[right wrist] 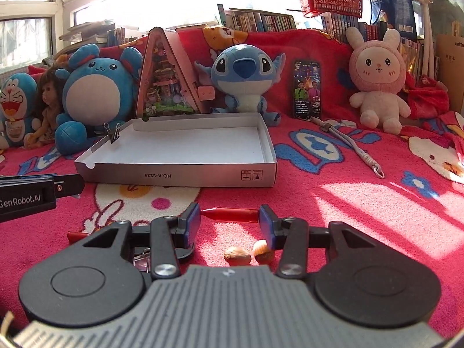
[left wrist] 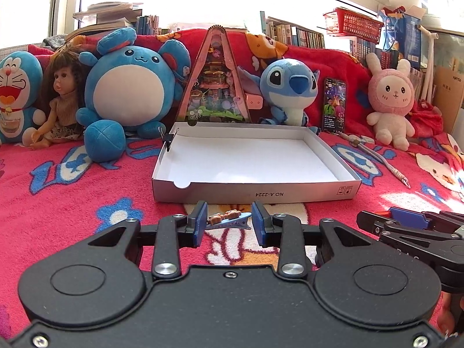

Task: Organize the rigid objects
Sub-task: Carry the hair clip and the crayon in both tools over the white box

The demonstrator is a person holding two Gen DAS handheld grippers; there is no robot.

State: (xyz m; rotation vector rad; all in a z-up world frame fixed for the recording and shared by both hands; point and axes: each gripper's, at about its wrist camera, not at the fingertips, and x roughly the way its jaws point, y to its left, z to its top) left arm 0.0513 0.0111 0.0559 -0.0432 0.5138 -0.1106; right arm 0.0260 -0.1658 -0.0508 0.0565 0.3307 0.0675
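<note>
Both claws stand open low over the red blanket point(right wrist: 348, 203), the left gripper point(left wrist: 229, 221) with a blue hair clip point(left wrist: 227, 221) lying between its fingers, the right gripper point(right wrist: 229, 223) flanking a red pen point(right wrist: 230, 214), both near the white box point(left wrist: 330, 148).

The left hand-held gripper point(left wrist: 229, 222) is matte black all over: two round caps on a broad body, angular link arms fixed with silver screws, and blue pads point(left wrist: 202, 223) on its fingers. The right hand-held gripper point(right wrist: 229, 222) has the same black arms and blue pads point(right wrist: 193, 224), but a ribbed grey centre plate. White "GenRobot.AI" lettering marks the left one's side.
</note>
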